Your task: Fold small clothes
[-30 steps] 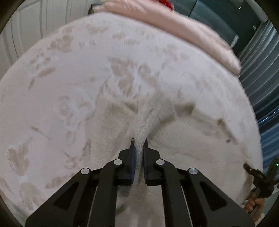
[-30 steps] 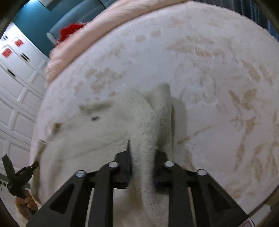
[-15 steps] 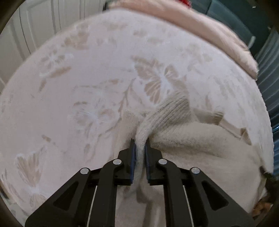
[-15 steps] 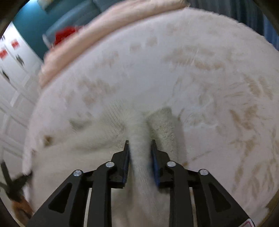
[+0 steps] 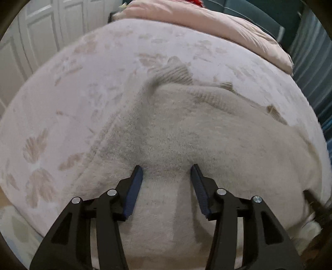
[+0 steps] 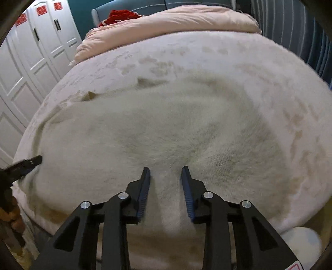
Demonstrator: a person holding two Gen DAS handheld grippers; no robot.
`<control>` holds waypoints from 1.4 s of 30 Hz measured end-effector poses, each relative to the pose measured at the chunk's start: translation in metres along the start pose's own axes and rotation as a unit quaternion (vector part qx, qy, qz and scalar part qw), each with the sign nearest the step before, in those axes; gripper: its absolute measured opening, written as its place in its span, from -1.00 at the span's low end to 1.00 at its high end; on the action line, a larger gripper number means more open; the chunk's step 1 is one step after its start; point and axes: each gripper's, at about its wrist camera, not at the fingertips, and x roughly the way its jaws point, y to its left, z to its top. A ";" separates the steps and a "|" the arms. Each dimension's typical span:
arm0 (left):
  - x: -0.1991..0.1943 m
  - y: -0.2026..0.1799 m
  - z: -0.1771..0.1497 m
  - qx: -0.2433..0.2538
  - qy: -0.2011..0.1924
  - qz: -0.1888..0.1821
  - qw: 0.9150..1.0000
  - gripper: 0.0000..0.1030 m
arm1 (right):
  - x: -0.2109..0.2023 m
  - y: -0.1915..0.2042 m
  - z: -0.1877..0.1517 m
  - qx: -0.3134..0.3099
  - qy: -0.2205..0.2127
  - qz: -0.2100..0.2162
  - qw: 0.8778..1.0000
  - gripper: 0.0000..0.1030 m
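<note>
A cream knitted sweater lies spread on a pale butterfly-patterned bedspread. Its ribbed cuff points to the far side. My left gripper is open, its blue-padded fingers straddling the sweater's near edge, with fabric lying between them. In the right wrist view the same sweater fills the middle. My right gripper is open too, with its fingers either side of the near edge of the fabric. The left gripper shows at the left edge of the right wrist view.
A pink duvet is bunched at the far end of the bed, with a red item behind it. White wardrobe doors stand on the left. Blue striped curtains hang on the right. The bed's near edge is just below the grippers.
Both grippers were shut on the sweater's edge and pulled it toward the near side. Now both have opened and let the fabric go, and the sweater lies flatter.
</note>
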 end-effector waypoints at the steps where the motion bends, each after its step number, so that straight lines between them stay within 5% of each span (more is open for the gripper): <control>1: -0.003 0.003 0.001 -0.005 0.002 -0.004 1.000 -0.10 | -0.006 0.001 0.003 0.001 -0.010 0.012 1.000 -0.44; 5: -0.001 0.016 0.005 -0.043 0.014 -0.029 0.999 -0.10 | 0.024 -0.013 -0.009 -0.004 0.040 0.014 0.999 -0.41; 10: -0.035 0.017 0.036 -0.054 -0.031 -0.055 0.997 -0.02 | -0.011 -0.014 0.031 0.008 -0.003 0.032 0.999 -0.21; 12: -0.040 0.018 0.063 -0.056 -0.056 -0.051 0.996 0.24 | -0.012 -0.024 0.056 0.018 -0.023 0.029 0.999 0.12; 14: -0.032 0.018 0.095 -0.059 -0.075 -0.030 0.995 0.59 | -0.002 -0.037 0.087 0.033 -0.039 0.004 0.999 0.21; 19: 0.035 0.034 0.139 -0.104 -0.008 -0.031 0.994 0.61 | 0.060 -0.058 0.136 0.054 -0.019 -0.055 0.997 0.47; 20: 0.046 0.037 0.139 -0.112 0.001 -0.036 0.993 0.48 | 0.077 -0.064 0.139 0.061 -0.005 -0.057 0.996 0.46; 22: 0.062 0.036 0.138 -0.111 0.022 -0.056 0.992 -0.38 | 0.096 -0.071 0.132 0.074 0.039 -0.027 0.996 -0.47; 23: 0.064 0.033 0.136 -0.099 0.031 -0.065 0.992 -0.85 | 0.103 -0.072 0.131 0.078 0.057 0.009 0.995 -0.77; 28: 0.040 0.025 0.143 -0.052 -0.035 -0.049 0.997 -0.86 | 0.045 -0.075 0.138 0.110 -0.062 0.052 0.991 -0.77; 30: 0.056 0.031 0.150 -0.064 -0.022 -0.020 0.997 -1.00 | 0.065 -0.085 0.138 0.118 -0.040 0.032 0.992 -0.75; 32: 0.088 0.040 0.150 -0.071 0.018 0.019 0.997 -1.00 | 0.112 -0.091 0.127 0.108 0.041 -0.007 0.993 -0.70; 33: 0.097 0.044 0.149 -0.075 0.037 0.026 0.996 -1.00 | 0.116 -0.092 0.123 0.104 0.039 -0.010 0.994 -0.68; 35: 0.091 0.050 0.145 -0.090 0.034 0.013 0.995 -1.00 | 0.097 -0.089 0.129 0.113 0.017 -0.011 0.993 -0.52; 40: 0.008 0.039 0.119 -0.087 -0.023 -0.042 0.995 -0.97 | 0.018 -0.065 0.118 0.093 -0.063 -0.010 0.994 -0.49; 42: -0.018 0.026 0.098 -0.069 -0.032 -0.061 0.995 -0.69 | -0.001 -0.047 0.095 0.085 -0.061 0.020 0.994 -0.49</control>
